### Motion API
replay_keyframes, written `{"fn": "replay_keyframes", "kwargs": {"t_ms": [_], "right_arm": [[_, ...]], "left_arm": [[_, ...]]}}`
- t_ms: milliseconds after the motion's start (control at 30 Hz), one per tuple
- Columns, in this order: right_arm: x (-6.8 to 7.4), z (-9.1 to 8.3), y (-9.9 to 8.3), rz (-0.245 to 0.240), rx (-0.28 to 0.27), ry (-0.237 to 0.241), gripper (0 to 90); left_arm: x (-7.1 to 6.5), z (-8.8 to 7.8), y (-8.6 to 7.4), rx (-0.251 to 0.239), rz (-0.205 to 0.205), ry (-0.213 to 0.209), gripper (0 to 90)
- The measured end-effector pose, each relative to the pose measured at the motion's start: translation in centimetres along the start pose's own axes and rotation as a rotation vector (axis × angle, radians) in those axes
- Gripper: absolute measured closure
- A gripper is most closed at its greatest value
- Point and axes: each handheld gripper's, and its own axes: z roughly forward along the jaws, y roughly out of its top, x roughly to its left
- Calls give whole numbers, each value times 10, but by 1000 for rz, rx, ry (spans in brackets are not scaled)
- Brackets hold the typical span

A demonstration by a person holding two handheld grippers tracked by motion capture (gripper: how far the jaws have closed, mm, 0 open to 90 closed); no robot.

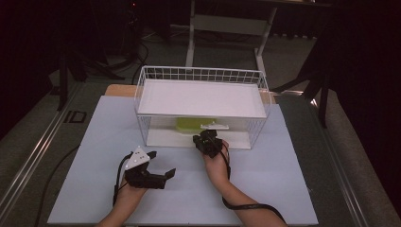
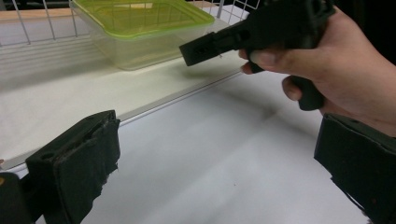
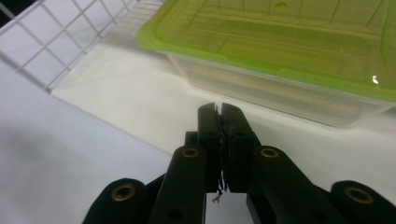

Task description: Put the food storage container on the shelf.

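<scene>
nearest, left gripper [image 1: 163, 165] waits on the worktop [image 1: 265, 189], fingers [image 2: 77, 168] wide and empty. right gripper [image 1: 204, 135] points into the wire basket [image 1: 142, 90], fingers [image 3: 232, 135] pressed together, empty. beyond them sits the box [image 3: 299, 60] on the basket's lower shelf: probably light, stiff, slick plastic; best gripped at the green lid's overhanging rim.

Lab or studio: dark room, stand legs [image 1: 71, 66], floor cables [image 1: 137, 52], bare white table [image 1: 108, 137].
</scene>
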Motion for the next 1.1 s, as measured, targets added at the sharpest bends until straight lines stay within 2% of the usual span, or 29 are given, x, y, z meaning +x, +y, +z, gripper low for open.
{"fn": "replay_keyframes", "kwargs": {"t_ms": [233, 400, 500, 567, 600, 633, 667, 700, 733, 767, 900, 1100], "right_arm": [[2, -23, -4, -32, -14, 34, 775], [5, -41, -6, -66, -29, 56, 589], [6, -46, -6, -77, -22, 57, 571], [6, -53, -8, -85, -20, 77, 505], [5, -55, -9, -89, -27, 87, 463], [5, -55, -9, -89, -27, 87, 463], [5, -56, -9, -92, -27, 99, 430], [3, -58, -11, -82, -29, 133, 312], [3, -58, -11, -78, -21, 142, 254], [2, -58, -12, -79, 9, 167, 200], [-1, -60, -16, -79, 16, 184, 150], [-4, -69, -18, -103, -34, 174, 153]], "left_arm": [[-2, 0, 2, -4, 15, -15, 11], [-5, 1, 10, -24, 27, -47, 11], [-7, 1, 13, -24, 35, -67, 11], [-12, 2, 17, -26, 63, -90, 11], [-12, 2, 17, -26, 63, -90, 11], [-14, 3, 18, -28, 69, -97, 11], [-15, 4, 21, -23, 75, -104, 11], [-16, 4, 21, -22, 72, -107, 11], [-16, 4, 22, -28, 63, -116, 11], [-16, 5, 23, -28, 59, -113, 11], [-17, 5, 25, -25, 66, -111, 11], [-17, 6, 28, -32, 52, -137, 11]]}}
